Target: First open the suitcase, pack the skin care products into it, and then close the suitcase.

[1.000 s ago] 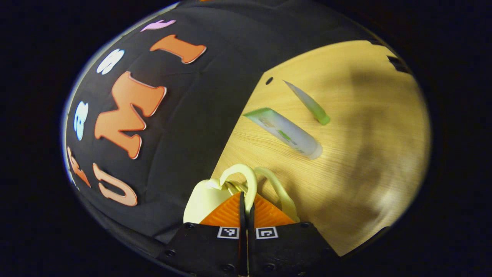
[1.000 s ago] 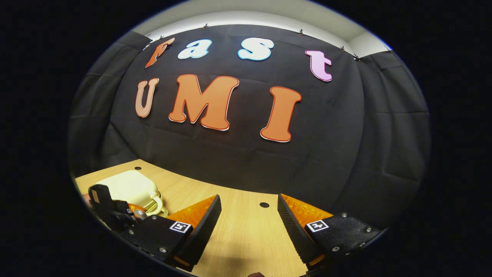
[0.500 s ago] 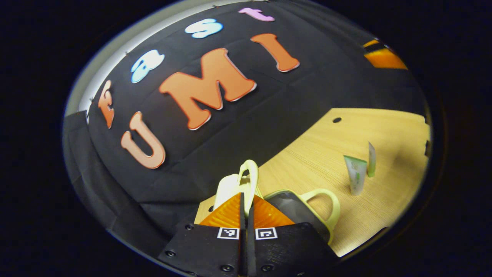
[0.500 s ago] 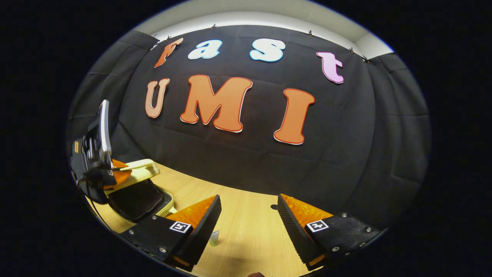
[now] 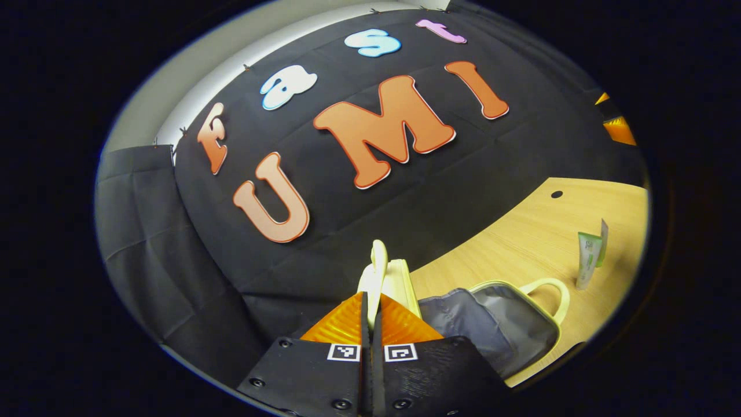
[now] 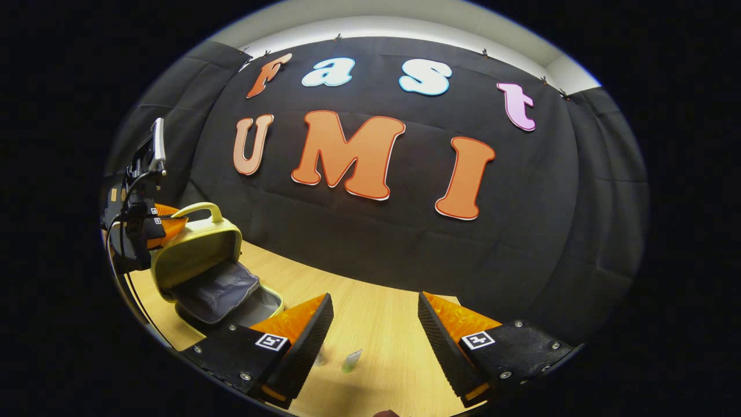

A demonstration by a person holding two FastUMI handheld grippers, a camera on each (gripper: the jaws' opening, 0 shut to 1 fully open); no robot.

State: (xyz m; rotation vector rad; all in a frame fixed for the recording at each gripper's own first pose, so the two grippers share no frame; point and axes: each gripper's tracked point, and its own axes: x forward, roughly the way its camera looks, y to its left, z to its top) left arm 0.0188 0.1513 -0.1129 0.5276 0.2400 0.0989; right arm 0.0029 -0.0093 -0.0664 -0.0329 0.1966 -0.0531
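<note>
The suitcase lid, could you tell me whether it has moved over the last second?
Yes. The suitcase lid has swung up from flat on the table to standing open, pulled by the left gripper clamped on its handle.

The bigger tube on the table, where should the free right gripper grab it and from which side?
A judgement: take the bigger tube across its round middle, coming down from above. It lies flat on the table, close beside the thin tube, so a top approach suits the open right gripper. Its flat crimped end offers less hold.
</note>
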